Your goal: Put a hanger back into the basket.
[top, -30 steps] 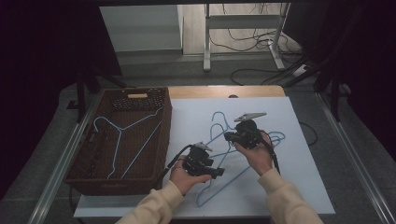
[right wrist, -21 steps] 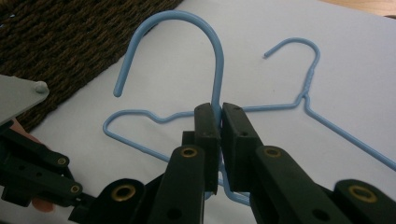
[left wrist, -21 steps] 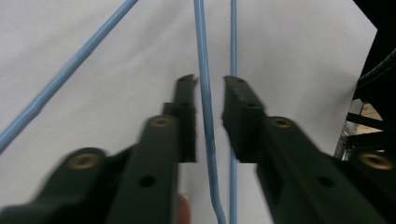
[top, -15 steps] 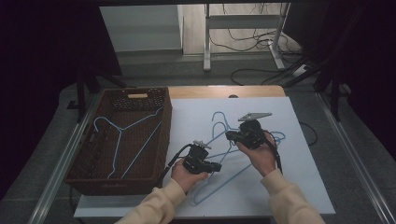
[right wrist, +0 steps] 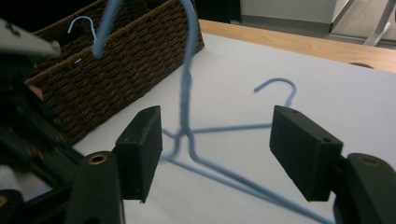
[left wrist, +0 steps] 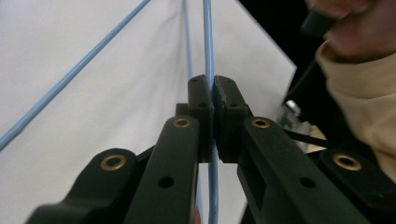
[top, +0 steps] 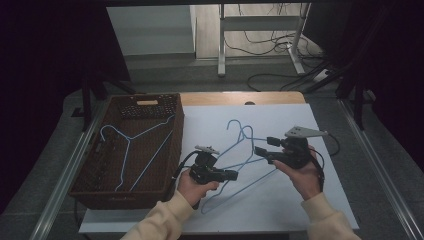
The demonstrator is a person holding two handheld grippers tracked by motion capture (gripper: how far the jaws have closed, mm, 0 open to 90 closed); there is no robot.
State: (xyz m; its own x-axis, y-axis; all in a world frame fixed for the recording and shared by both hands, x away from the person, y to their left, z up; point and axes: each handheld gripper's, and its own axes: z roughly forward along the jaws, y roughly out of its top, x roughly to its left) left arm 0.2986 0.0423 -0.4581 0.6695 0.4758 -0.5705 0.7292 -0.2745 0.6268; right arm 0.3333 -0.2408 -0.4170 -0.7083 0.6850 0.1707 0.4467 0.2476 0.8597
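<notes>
Your left gripper (top: 231, 175) is clamped on the bottom wire of a blue hanger (top: 240, 186), its pads pressed tight together on the wire in the left gripper view. Your right gripper (top: 260, 151) has just been opening; its jaws stand wide on either side of that hanger's twisted neck, touching nothing. A second blue hanger (top: 239, 131) seems to lie beyond on the white mat (top: 300, 200). Farther left, the wicker basket (top: 87, 172) holds another hanger (top: 131, 149).
</notes>
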